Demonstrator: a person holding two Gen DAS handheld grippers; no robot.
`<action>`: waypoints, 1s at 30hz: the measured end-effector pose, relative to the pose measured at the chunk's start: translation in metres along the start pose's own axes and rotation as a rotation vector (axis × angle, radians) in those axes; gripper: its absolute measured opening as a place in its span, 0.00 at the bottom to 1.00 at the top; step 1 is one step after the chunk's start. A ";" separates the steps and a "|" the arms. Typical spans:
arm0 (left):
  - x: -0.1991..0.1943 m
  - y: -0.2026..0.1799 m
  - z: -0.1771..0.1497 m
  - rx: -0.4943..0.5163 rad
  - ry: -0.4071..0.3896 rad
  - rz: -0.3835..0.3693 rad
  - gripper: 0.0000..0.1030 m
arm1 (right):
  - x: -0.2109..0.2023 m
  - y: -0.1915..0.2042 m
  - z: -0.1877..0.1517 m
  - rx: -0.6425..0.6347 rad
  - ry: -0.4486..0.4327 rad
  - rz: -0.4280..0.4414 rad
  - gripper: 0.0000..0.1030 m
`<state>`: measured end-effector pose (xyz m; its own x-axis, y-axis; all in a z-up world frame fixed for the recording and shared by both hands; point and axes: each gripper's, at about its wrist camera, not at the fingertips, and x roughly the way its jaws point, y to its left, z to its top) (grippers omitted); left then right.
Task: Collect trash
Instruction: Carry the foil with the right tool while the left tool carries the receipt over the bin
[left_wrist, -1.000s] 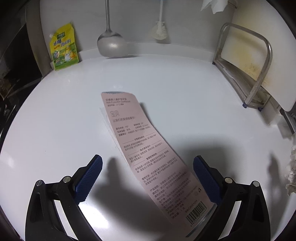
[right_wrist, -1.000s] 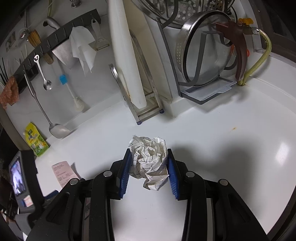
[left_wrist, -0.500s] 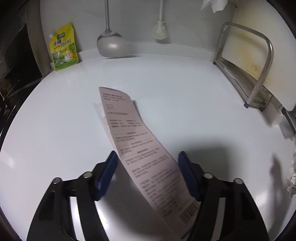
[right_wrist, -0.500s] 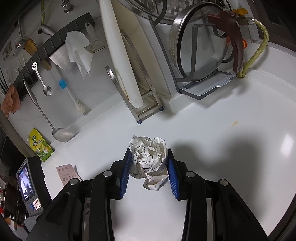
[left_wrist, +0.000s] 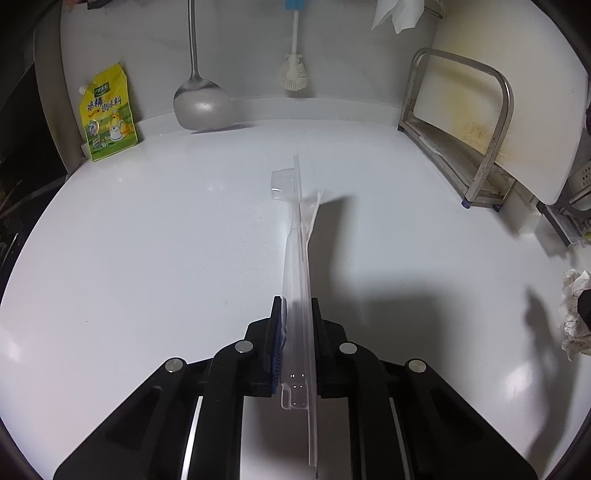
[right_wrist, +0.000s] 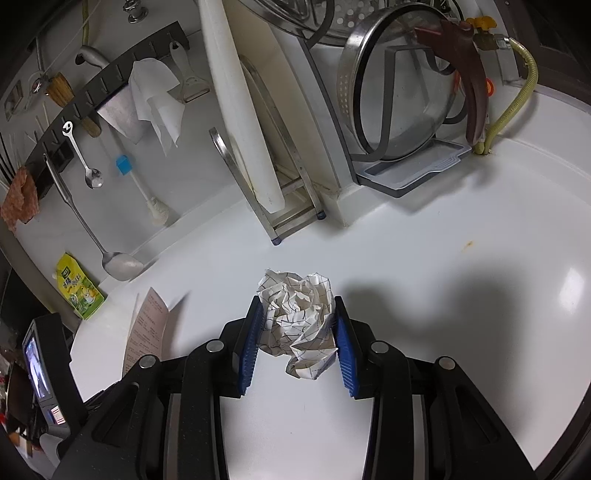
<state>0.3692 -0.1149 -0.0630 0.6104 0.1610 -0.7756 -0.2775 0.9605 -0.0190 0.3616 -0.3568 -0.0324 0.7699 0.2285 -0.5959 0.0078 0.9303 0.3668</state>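
My left gripper is shut on a flat blister pack, clear plastic with a pink printed card back, now standing on edge between the pads and pointing away over the white counter. The same pink card shows at the left of the right wrist view, tilted up beside the left gripper's body. My right gripper is shut on a crumpled ball of grid-lined paper, held just above the counter. That paper ball also appears at the right edge of the left wrist view.
A yellow-green sauce pouch, a hanging ladle and a dish brush line the back wall. A metal rack with a white cutting board stands on the right. A pan lid on a drip tray sits behind.
The left gripper's jaws closed from wide open onto the blister pack, which turned from lying flat with its pink card up to standing on edge. The right gripper kept its hold on the paper ball.
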 end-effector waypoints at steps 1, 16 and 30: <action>-0.001 0.001 -0.001 0.003 -0.002 -0.003 0.13 | 0.000 0.001 0.000 -0.007 0.000 0.000 0.35; -0.050 0.019 -0.011 0.090 -0.087 -0.103 0.13 | 0.006 0.011 -0.006 0.020 0.022 0.077 0.35; -0.105 0.061 -0.037 0.131 -0.130 -0.178 0.13 | -0.013 0.047 -0.030 -0.071 -0.002 0.052 0.35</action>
<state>0.2606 -0.0821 -0.0065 0.7336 0.0059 -0.6796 -0.0632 0.9962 -0.0595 0.3328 -0.3074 -0.0293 0.7692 0.2767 -0.5761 -0.0774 0.9351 0.3458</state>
